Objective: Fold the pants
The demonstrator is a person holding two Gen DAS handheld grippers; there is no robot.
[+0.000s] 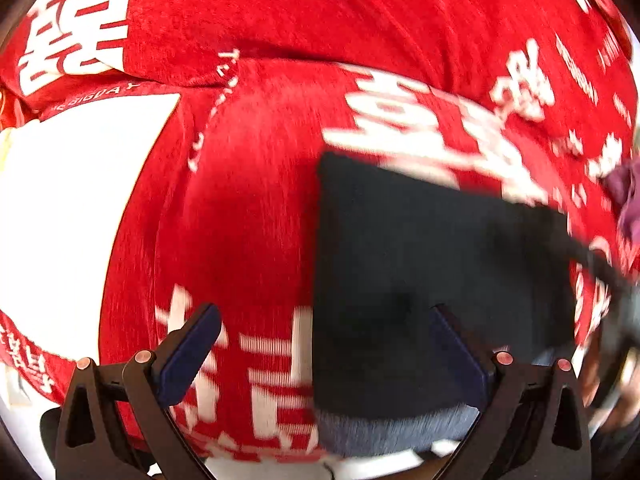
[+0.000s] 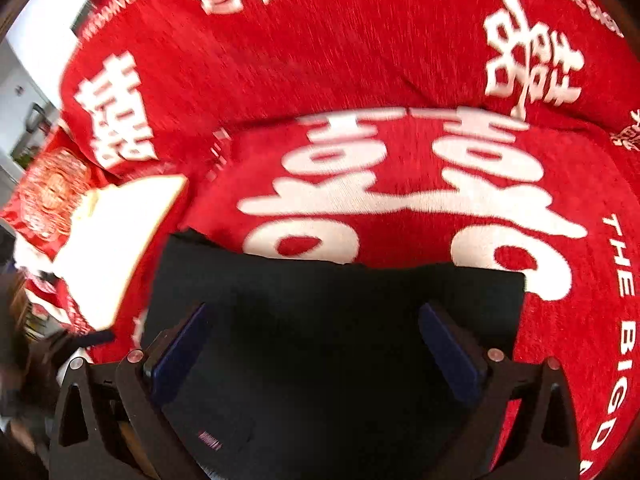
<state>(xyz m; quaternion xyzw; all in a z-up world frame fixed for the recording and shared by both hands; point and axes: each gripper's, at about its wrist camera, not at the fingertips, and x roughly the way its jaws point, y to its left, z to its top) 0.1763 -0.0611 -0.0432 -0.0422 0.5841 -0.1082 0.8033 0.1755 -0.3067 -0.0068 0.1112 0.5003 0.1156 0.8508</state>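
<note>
My left gripper [image 1: 324, 356] and right gripper [image 2: 316, 348] both spread wide over the black pants [image 2: 340, 320] on the red blanket [image 2: 360, 60]

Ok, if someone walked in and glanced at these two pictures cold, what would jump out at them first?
The bright red blanket with large white characters fills nearly all of both views, bunched into folds at the top. Against it lie the dark folded pants, a flat near-black rectangle low in the right view and right of centre in the left view. Both pairs of tongs, left and right, stand open at the bottom, with the pants lying between their blue pads.
</note>
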